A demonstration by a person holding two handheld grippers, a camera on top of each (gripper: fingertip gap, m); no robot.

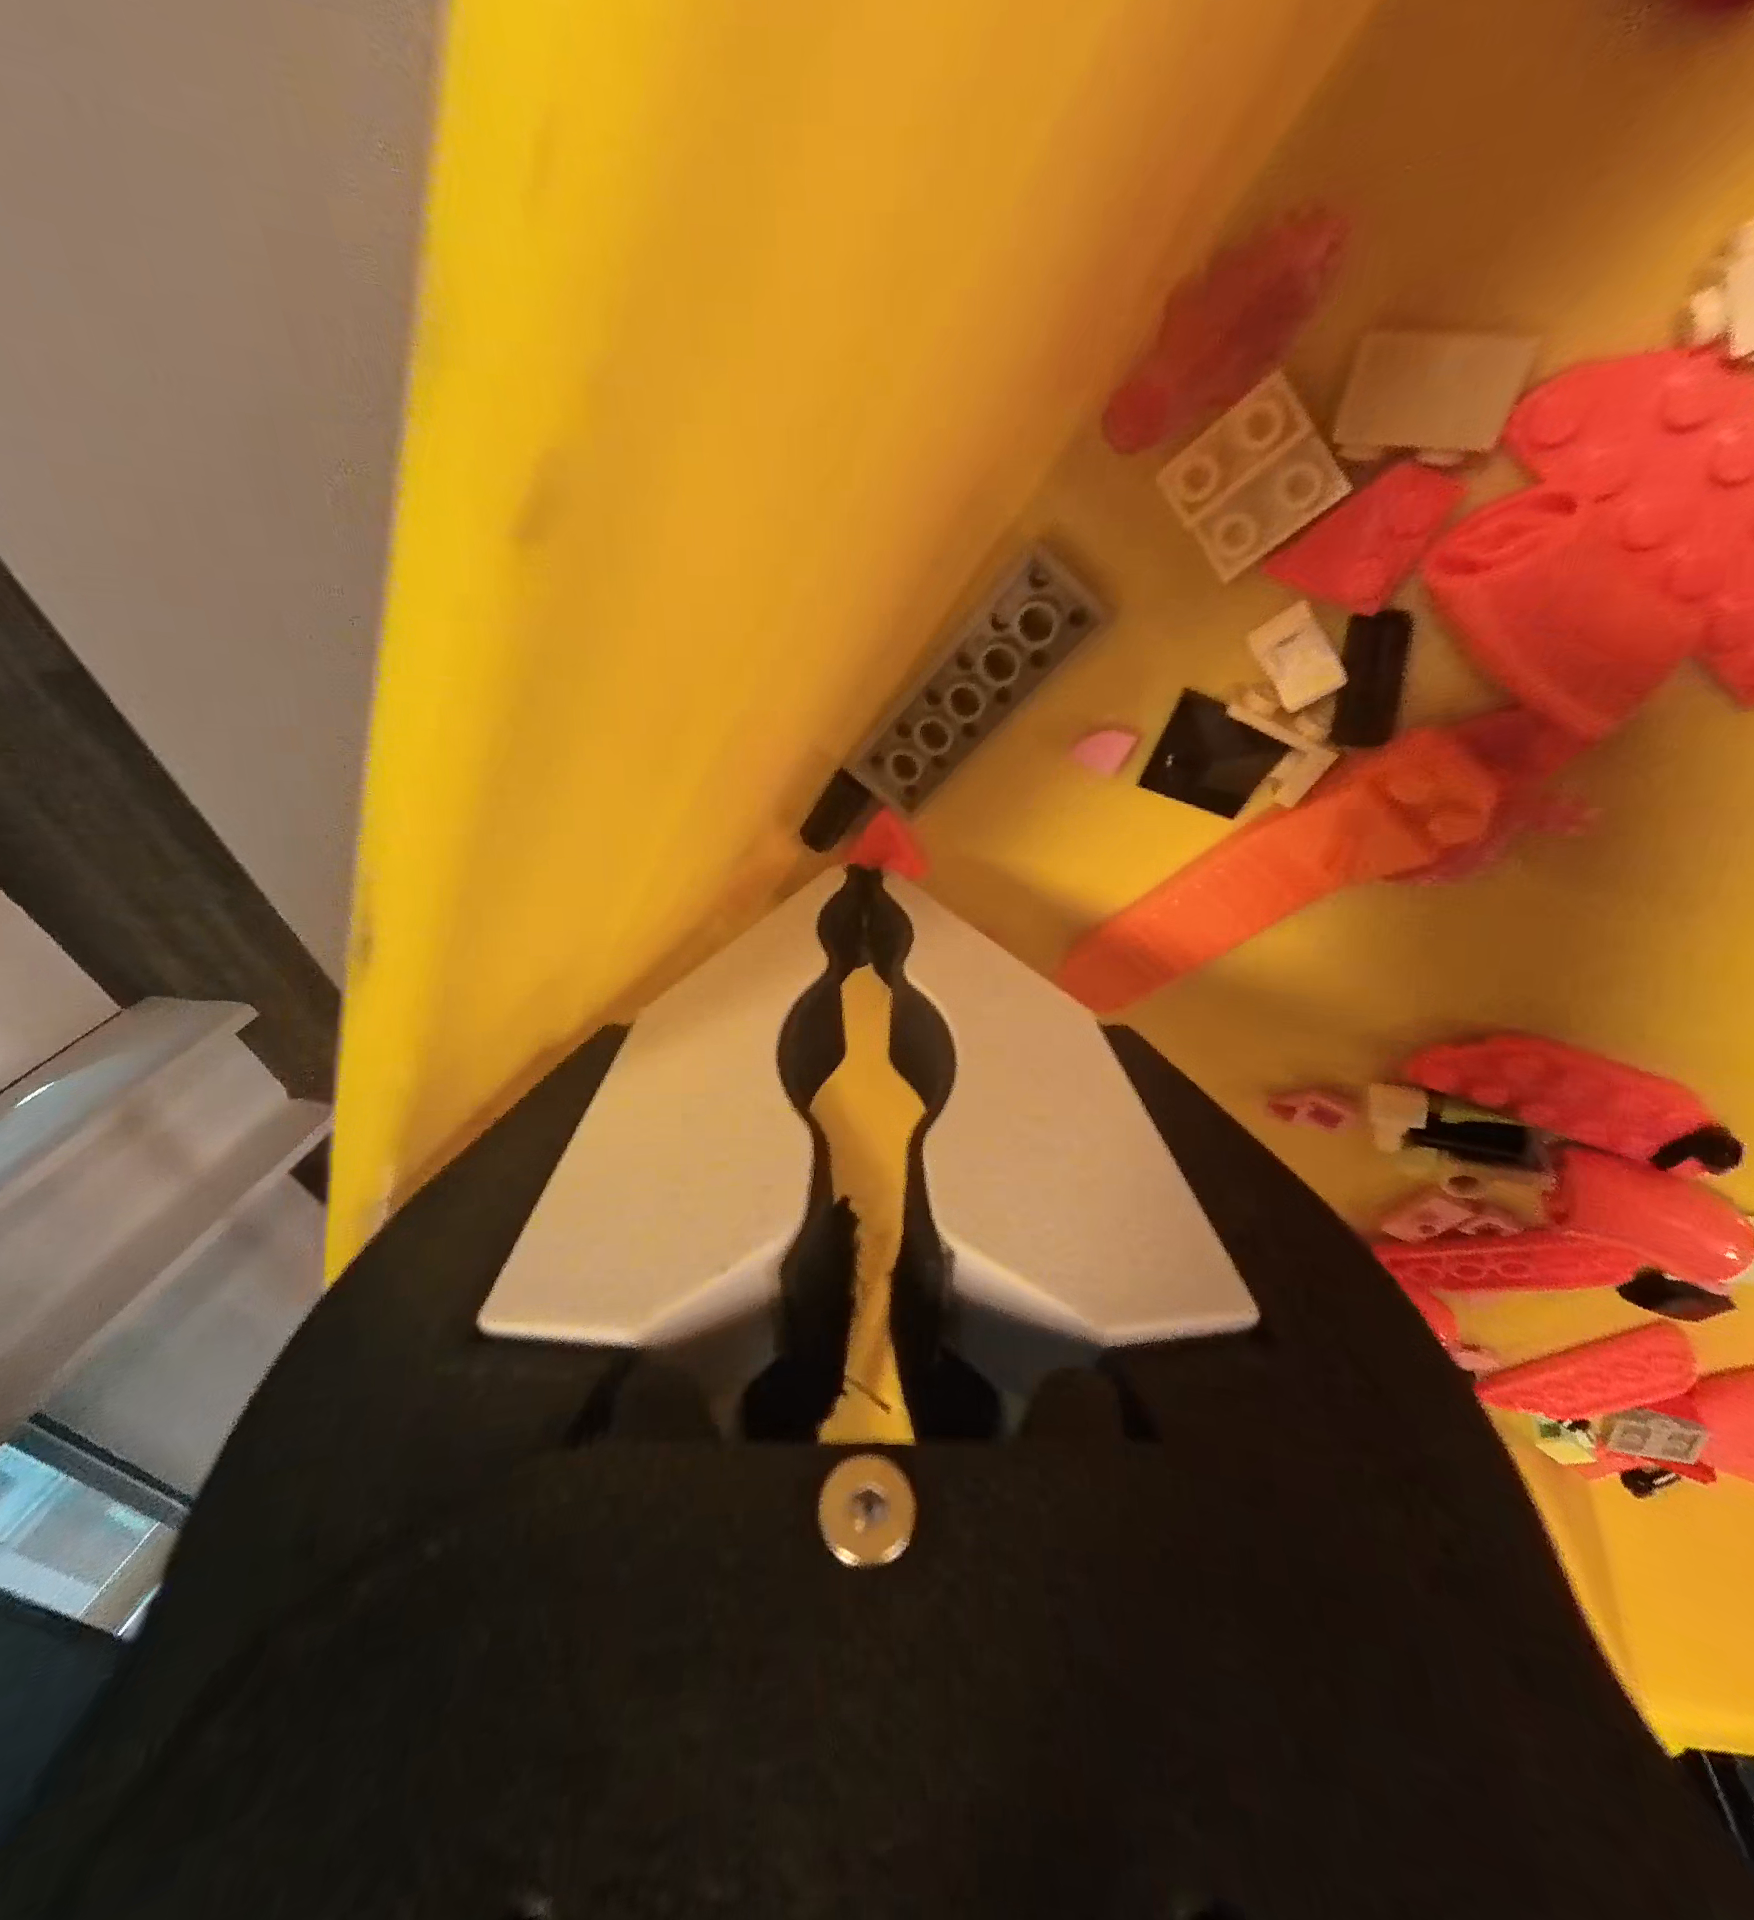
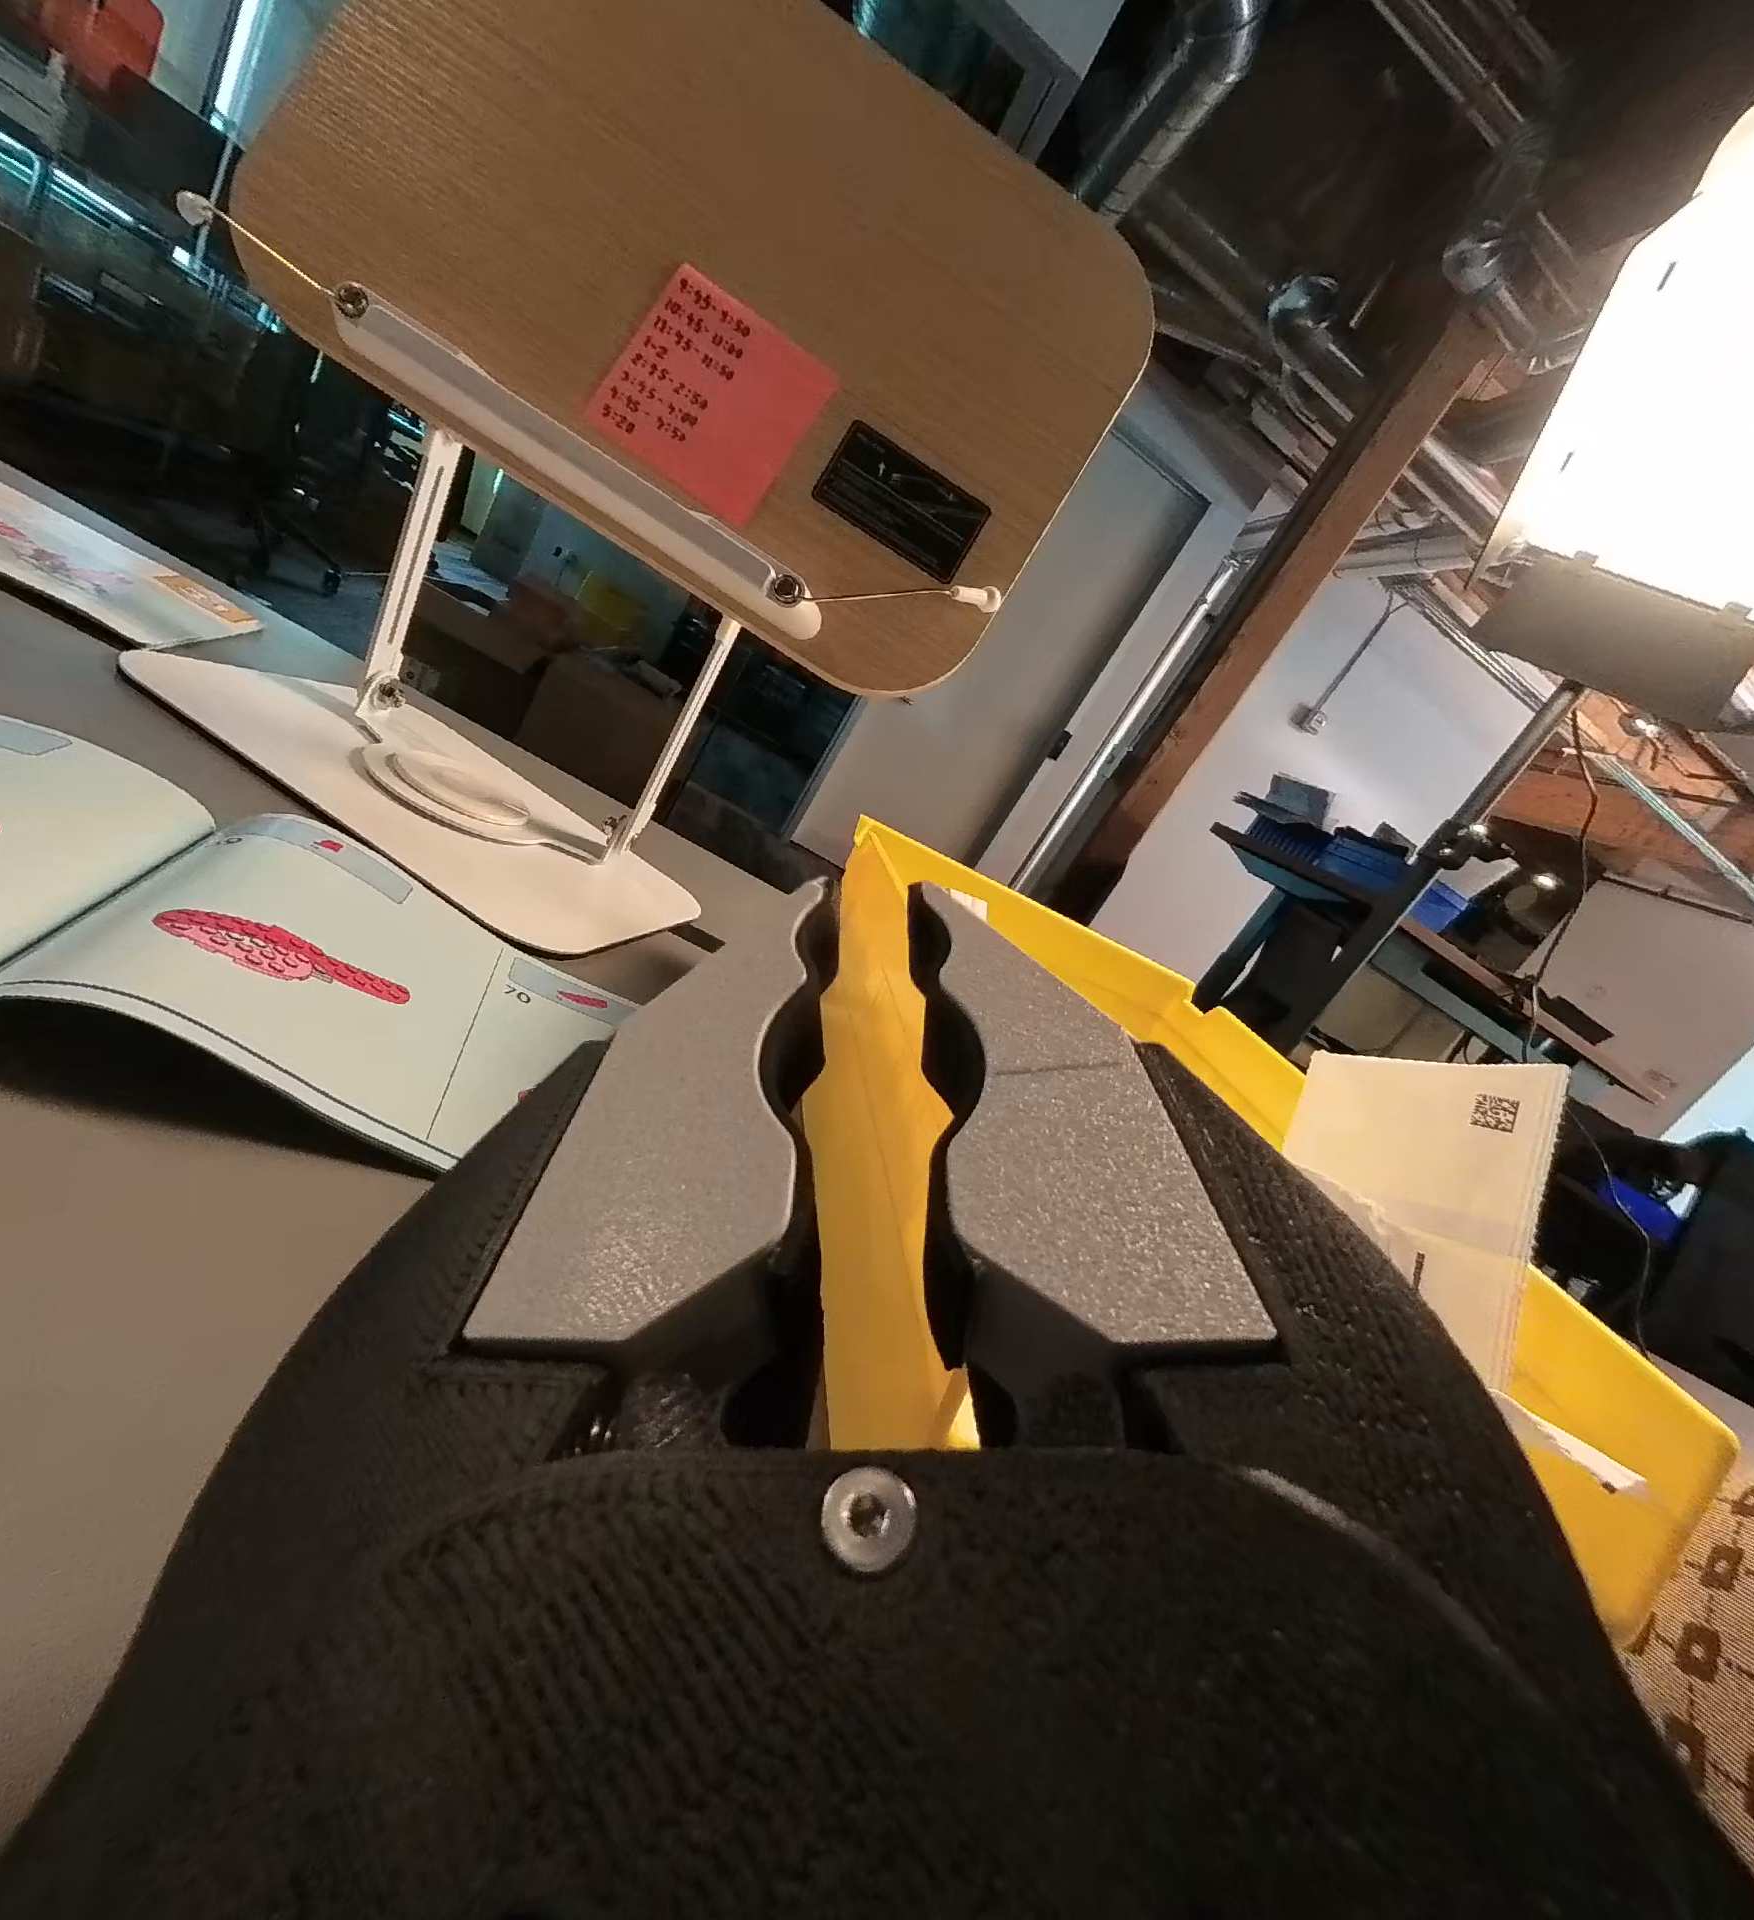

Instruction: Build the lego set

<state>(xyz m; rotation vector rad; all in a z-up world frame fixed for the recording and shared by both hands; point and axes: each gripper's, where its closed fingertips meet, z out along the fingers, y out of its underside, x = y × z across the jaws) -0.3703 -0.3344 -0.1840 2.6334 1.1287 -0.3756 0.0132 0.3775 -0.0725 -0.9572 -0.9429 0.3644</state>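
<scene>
Table (image 2: 73, 1299): broad dark flat top carrying a yellow bin, an open picture booklet (image 2: 177, 935) and a white stand with a wooden board (image 2: 644, 312); plenty of free surface to the left of the right tool.
Yellow bin (image 2: 1112, 971): stiff thin-walled plastic, probably light, likely to slide or tip if pulled by one wall; the rim is the natural hold.
Right tool (image 2: 873, 904): jaws narrow, straddling the bin's wall near a corner; the wall fills the gap, and it looks clamped.
Bin interior (image 1: 1216, 1039): smooth yellow floor, walls rising steeply; the corner is cramped, with more room toward the middle.
Loose pieces: a heap of coral plates (image 1: 1683, 540), an orange wedge-shaped piece (image 1: 1268, 883), a grey holed beam (image 1: 987, 686), white plates (image 1: 1252, 473), all hard, light, slick plastic that would skate on the floor.
Left tool (image 1: 865, 883): jaws drawn together at the tips, down by the wall-floor corner.
Small red piece (image 1: 888, 840): tiny, rigid, slippery; it sits at the very tips, beside a black pin (image 1: 831, 821) and the beam's end; whether it is pinched or merely touched is unclear. Only its near edge offers a hold.
</scene>
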